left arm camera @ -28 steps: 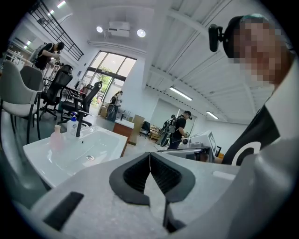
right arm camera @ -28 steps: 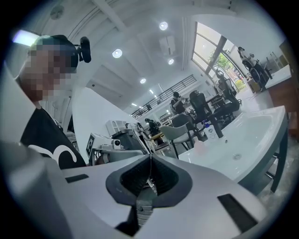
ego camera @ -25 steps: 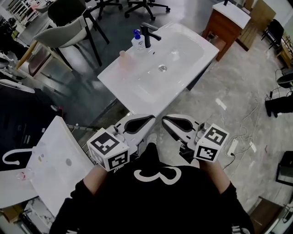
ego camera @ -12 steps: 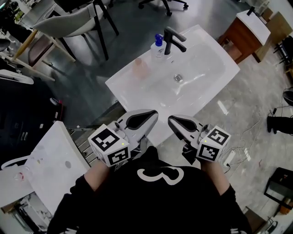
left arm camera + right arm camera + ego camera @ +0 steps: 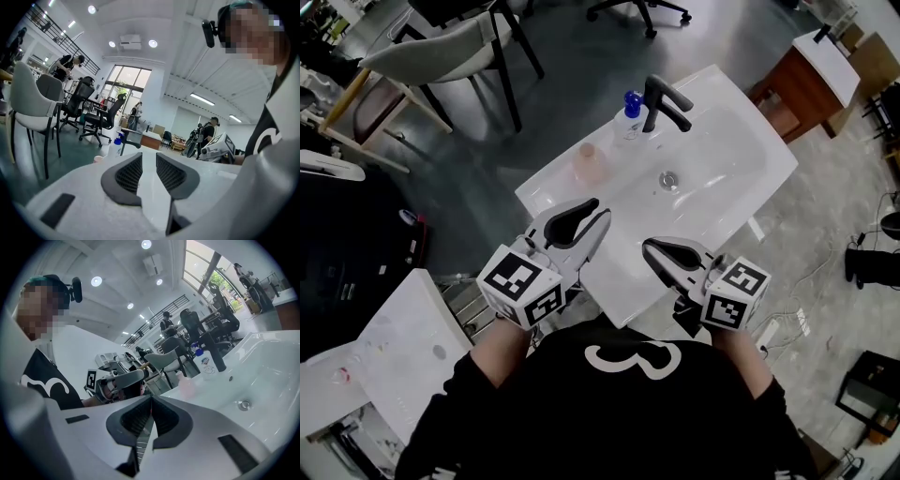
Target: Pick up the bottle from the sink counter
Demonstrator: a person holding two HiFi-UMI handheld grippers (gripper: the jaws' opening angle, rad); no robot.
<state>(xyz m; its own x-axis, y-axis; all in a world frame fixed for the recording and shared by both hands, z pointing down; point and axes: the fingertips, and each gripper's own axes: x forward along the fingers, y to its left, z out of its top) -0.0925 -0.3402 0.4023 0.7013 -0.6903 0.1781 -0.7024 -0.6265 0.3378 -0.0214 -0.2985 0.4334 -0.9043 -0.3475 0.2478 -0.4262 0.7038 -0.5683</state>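
Head view: a white sink counter (image 5: 727, 202) fills the middle of the frame, set cornerwise on a grey floor. A pale chair (image 5: 441, 47) stands at 10 o'clock from it and a wooden cabinet (image 5: 797, 84) at 2 o'clock.

At the bottom edge, a person in a black shirt (image 5: 628, 412) holds two grippers out over the counter's near side. The left gripper (image 5: 600, 210), at 8 o'clock from the drain (image 5: 668, 178), has its jaws a little apart. They have just been opening, and the left gripper view shows only white counter between the pads. The right gripper (image 5: 649, 247), at 6 o'clock from the drain, has its jaws pressed together with nothing between them, as the right gripper view shows. Both tools are well apart from the bottle.

A black faucet (image 5: 661, 98) rises at the counter's far edge, at 12 o'clock from the drain. The bottle (image 5: 628, 117), blue-capped, stands upright on the counter just beside the faucet, at its 9 o'clock, untouched. A pink cup (image 5: 587, 164) stands on the counter at 7 o'clock from the bottle, near it but apart.

In the left gripper view the bottle shows beyond the jaws at 11 o'clock. In the right gripper view it appears with the faucet at 2 o'clock, with the cup at its 8 o'clock.
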